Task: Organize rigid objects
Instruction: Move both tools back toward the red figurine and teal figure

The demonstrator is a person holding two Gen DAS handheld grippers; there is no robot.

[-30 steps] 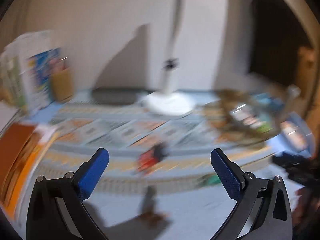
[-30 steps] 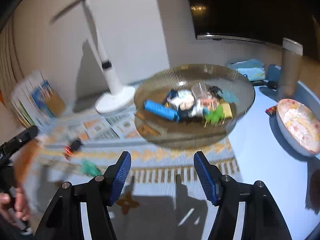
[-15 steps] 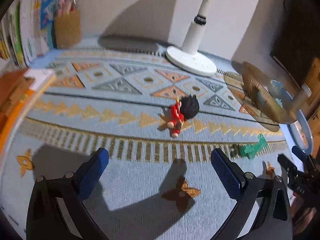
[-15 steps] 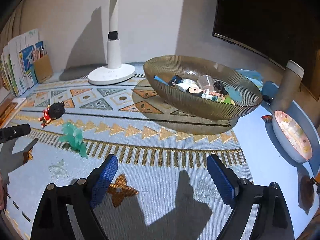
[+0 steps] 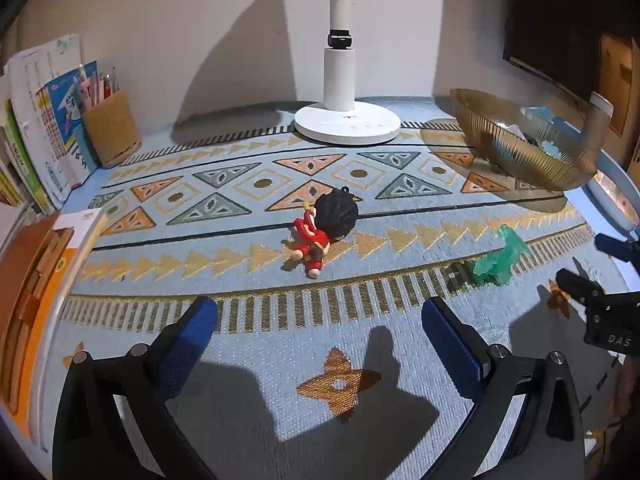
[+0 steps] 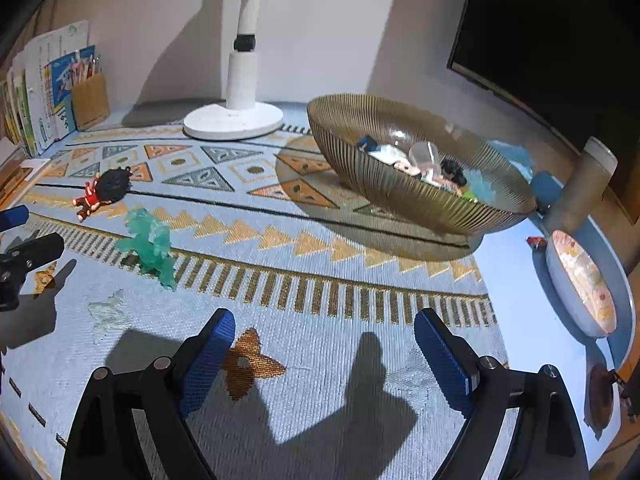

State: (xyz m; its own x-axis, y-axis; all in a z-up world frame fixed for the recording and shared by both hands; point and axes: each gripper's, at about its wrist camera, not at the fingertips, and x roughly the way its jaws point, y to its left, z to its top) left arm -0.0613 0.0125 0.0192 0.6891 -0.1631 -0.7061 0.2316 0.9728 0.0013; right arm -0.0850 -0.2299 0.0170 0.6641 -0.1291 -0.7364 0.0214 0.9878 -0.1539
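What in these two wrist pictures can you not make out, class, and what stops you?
- Ribbed amber glass bowl, left wrist view: its near wall hides most contents.
- White lamp stand, both views: top edge cuts off its head.
- Paper sheets, left wrist view: print too small.

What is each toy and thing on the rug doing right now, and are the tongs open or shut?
Red doll with black hair: lying on its side on the rug, untouched.
Green toy: standing on the rug, untouched.
Ribbed bowl: upright, holding several small toys.
Left tongs: open, empty.
Right tongs: open, empty, just opened wider.
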